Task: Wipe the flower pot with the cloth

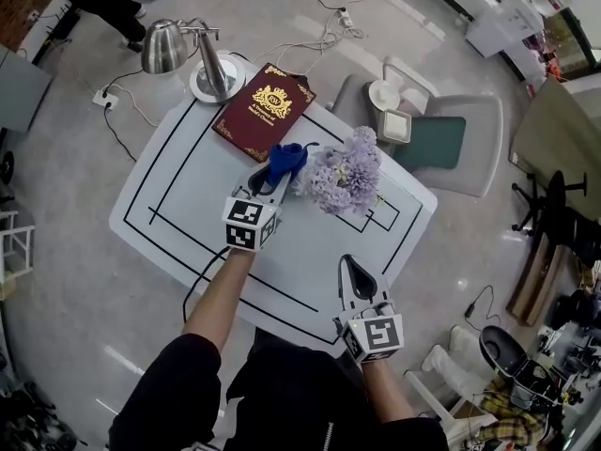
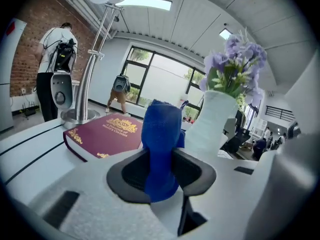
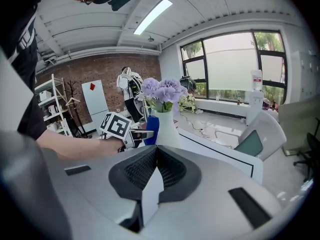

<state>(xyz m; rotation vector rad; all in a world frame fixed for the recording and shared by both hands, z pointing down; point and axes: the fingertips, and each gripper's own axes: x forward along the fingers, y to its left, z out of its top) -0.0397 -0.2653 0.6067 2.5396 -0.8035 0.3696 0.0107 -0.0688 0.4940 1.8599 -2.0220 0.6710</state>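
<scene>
A white flower pot (image 2: 212,124) with purple flowers (image 1: 343,177) stands near the middle of the white table (image 1: 188,242); in the head view the blooms hide the pot itself. My left gripper (image 1: 282,165) is shut on a blue cloth (image 1: 286,161), which sits just left of the flowers. In the left gripper view the cloth (image 2: 161,144) stands up between the jaws of my left gripper (image 2: 160,171), close beside the pot's left side. My right gripper (image 1: 355,272) hovers over the table's near edge, shut and holding nothing. From my right gripper (image 3: 156,156) the pot (image 3: 164,126) shows farther off.
A dark red book (image 1: 265,109) lies behind the left gripper, and a metal desk lamp (image 1: 188,54) stands at the table's far corner. A grey chair (image 1: 441,144) sits beyond the right side. Cables run over the floor (image 1: 310,36).
</scene>
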